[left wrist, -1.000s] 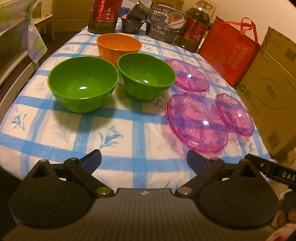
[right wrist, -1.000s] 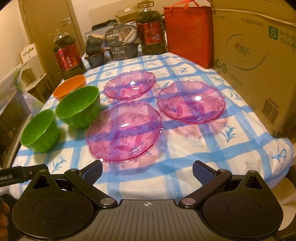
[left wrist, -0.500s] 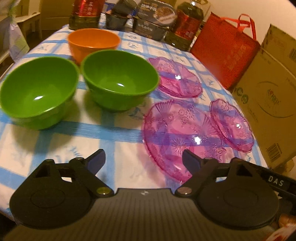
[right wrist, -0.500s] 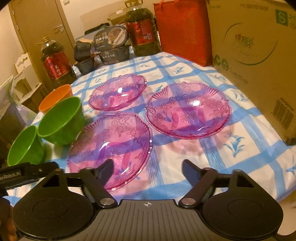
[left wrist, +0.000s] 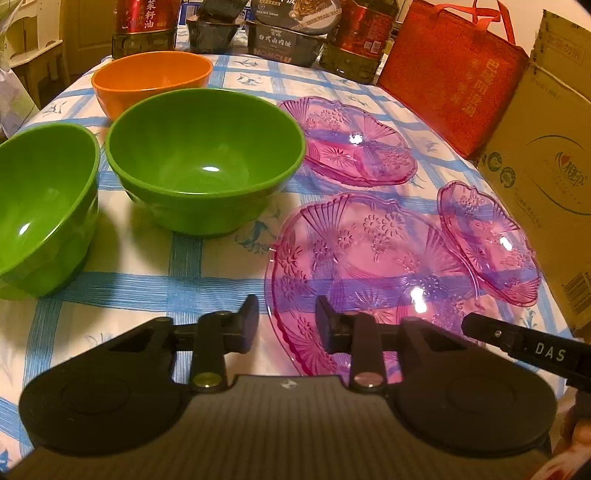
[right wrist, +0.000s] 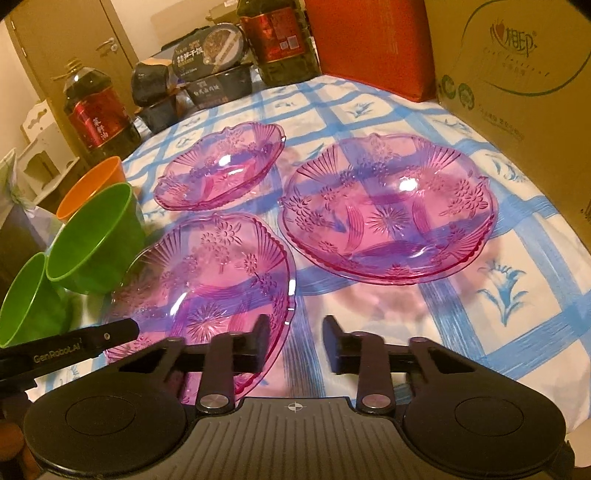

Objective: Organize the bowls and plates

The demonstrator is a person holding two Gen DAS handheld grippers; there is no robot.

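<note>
Three pink glass plates lie on the blue-checked tablecloth: a near one (left wrist: 369,258) (right wrist: 207,280), a right one (left wrist: 487,243) (right wrist: 388,210) and a far one (left wrist: 351,144) (right wrist: 221,166). Two green bowls (left wrist: 203,158) (left wrist: 40,206) and an orange bowl (left wrist: 151,77) stand to the left. My left gripper (left wrist: 287,325) is partly closed, its jaws straddling the near plate's left rim. My right gripper (right wrist: 295,343) is partly closed, its jaws straddling the same plate's right rim. Neither is shut on it.
Oil bottles (left wrist: 146,22) (right wrist: 277,37), black food boxes (left wrist: 284,40), a red bag (left wrist: 450,74) and a cardboard box (right wrist: 517,74) line the table's back and right side. The table's near edge lies just below both grippers.
Both grippers moved forward to the near pink plate, and their jaws narrowed from wide open to a small gap on either side of its rim.
</note>
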